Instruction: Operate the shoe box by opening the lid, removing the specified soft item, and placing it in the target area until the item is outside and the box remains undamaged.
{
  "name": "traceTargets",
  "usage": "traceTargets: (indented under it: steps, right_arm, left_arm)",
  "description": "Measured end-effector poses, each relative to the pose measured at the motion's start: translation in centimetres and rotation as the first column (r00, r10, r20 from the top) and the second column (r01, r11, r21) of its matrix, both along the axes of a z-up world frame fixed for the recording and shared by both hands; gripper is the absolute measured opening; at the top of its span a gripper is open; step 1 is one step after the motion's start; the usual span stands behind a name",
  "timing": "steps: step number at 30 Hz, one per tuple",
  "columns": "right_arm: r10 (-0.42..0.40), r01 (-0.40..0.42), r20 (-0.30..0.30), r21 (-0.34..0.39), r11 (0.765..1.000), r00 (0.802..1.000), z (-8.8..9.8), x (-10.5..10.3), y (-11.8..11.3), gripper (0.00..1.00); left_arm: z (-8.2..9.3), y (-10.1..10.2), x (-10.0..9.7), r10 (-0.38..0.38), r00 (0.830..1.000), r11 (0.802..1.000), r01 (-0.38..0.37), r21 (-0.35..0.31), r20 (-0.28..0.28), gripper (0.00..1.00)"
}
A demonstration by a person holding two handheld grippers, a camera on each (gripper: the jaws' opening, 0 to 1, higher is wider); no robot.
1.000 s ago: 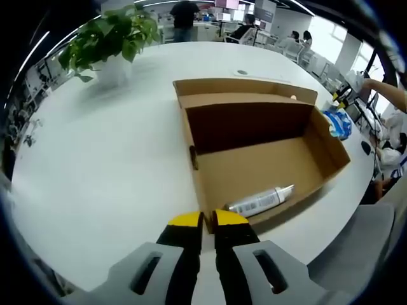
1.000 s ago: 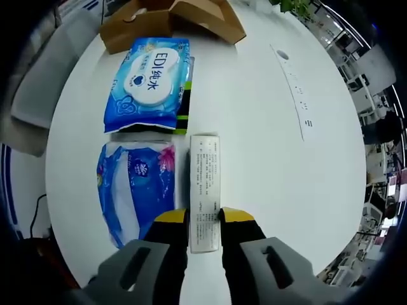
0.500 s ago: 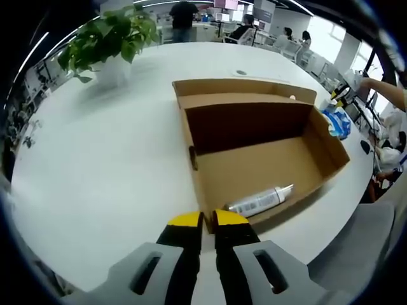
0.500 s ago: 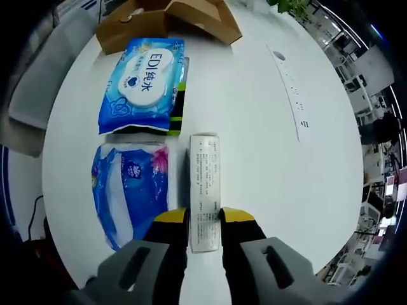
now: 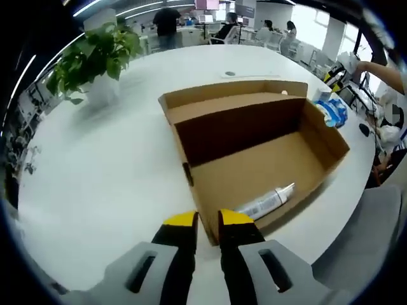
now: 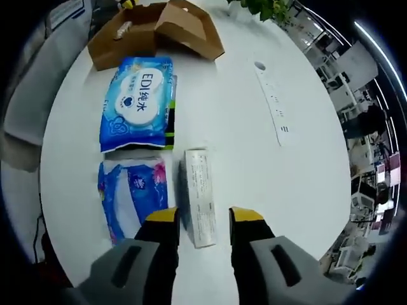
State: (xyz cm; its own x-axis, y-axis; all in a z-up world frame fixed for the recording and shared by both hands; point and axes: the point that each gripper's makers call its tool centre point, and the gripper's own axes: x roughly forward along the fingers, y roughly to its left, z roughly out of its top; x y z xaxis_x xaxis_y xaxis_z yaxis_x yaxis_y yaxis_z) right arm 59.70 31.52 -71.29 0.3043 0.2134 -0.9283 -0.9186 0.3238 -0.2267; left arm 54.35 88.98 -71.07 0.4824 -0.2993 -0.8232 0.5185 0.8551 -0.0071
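Note:
The brown shoe box (image 5: 254,159) stands open on the white table (image 5: 108,178), its lid folded back. A silver-white tube (image 5: 264,203) lies inside along the near wall. My left gripper (image 5: 208,219) straddles the box's near corner, jaws slightly parted, open. In the right gripper view a long white carton (image 6: 199,197) lies flat on the table between the spread jaws of my right gripper (image 6: 203,216), which is open and not touching it. Left of the carton lie a blue tissue pack (image 6: 130,194) and a blue wet-wipes pack (image 6: 137,105). The shoe box (image 6: 156,32) sits beyond them.
A potted plant (image 5: 95,57) stands at the table's far left. A white power strip (image 6: 272,101) lies right of the packs. The wipes pack (image 5: 334,111) shows past the box's right end, near a person's arm (image 5: 381,70). A grey chair (image 5: 356,241) is off the table edge.
My right gripper has opened and let go of the white carton, which now rests on the table. My left gripper's jaws have parted a little at the box corner.

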Motion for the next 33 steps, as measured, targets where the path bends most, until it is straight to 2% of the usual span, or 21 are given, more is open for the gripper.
traceTargets:
  steps: [5,10,12,15,19,23,24,25,28,29,31,33]
  right_arm:
    - [-0.075,0.073,0.022,0.063,0.995,0.997,1.4,-1.4,1.2,0.38]
    - [-0.132,0.126,0.044,0.121,0.985,0.990,2.7,-3.2,2.5,0.42]
    - [-0.161,0.152,0.053,0.147,0.977,0.985,3.2,-3.7,2.9,0.43]
    - [-0.220,0.203,0.067,0.204,0.958,0.973,4.2,-4.8,4.0,0.47]
    - [-0.286,0.257,0.070,0.279,0.925,0.956,5.2,-6.0,5.5,0.52]
    - [-0.325,0.287,0.070,0.322,0.902,0.943,5.9,-7.5,6.8,0.57]
    - [-0.351,0.309,0.062,0.346,0.886,0.934,6.1,-8.1,7.4,0.58]
    - [-0.356,0.314,0.060,0.353,0.881,0.933,6.2,-8.5,7.7,0.59]
    - [-0.392,0.343,0.062,0.376,0.861,0.918,6.5,-9.5,8.5,0.65]
    - [-0.399,0.346,0.061,0.389,0.854,0.915,6.7,-9.8,8.9,0.66]
    - [-0.424,0.365,0.058,0.412,0.835,0.904,6.9,-10.6,9.5,0.69]
    - [-0.438,0.377,0.055,0.419,0.826,0.897,7.0,-11.5,9.9,0.72]
  left_arm:
    - [0.9,-0.5,0.7,-0.048,0.998,0.999,0.047,0.021,0.036,0.15]
    - [1.7,-1.8,1.2,-0.104,0.992,0.995,0.105,0.002,0.070,0.16]
    - [1.7,-2.3,1.1,-0.138,0.988,0.990,0.139,0.002,0.069,0.17]
    - [1.3,-3.2,0.8,-0.234,0.971,0.972,0.233,0.026,0.048,0.19]
    - [0.9,-3.8,0.7,-0.280,0.960,0.960,0.279,0.038,0.019,0.22]
    - [0.4,-4.3,0.5,-0.357,0.934,0.932,0.358,0.053,-0.023,0.24]
    - [0.2,-4.5,0.5,-0.384,0.922,0.921,0.386,0.060,-0.044,0.25]
    - [0.1,-4.6,0.5,-0.400,0.915,0.913,0.403,0.066,-0.055,0.26]
    - [-0.2,-4.8,0.7,-0.473,0.877,0.871,0.480,0.105,-0.082,0.27]
    - [-0.2,-5.0,0.8,-0.484,0.871,0.865,0.490,0.103,-0.085,0.28]
    - [-0.2,-5.3,0.7,-0.517,0.849,0.844,0.527,0.097,-0.109,0.29]
    - [-0.3,-5.8,0.7,-0.565,0.816,0.811,0.577,0.098,-0.124,0.30]
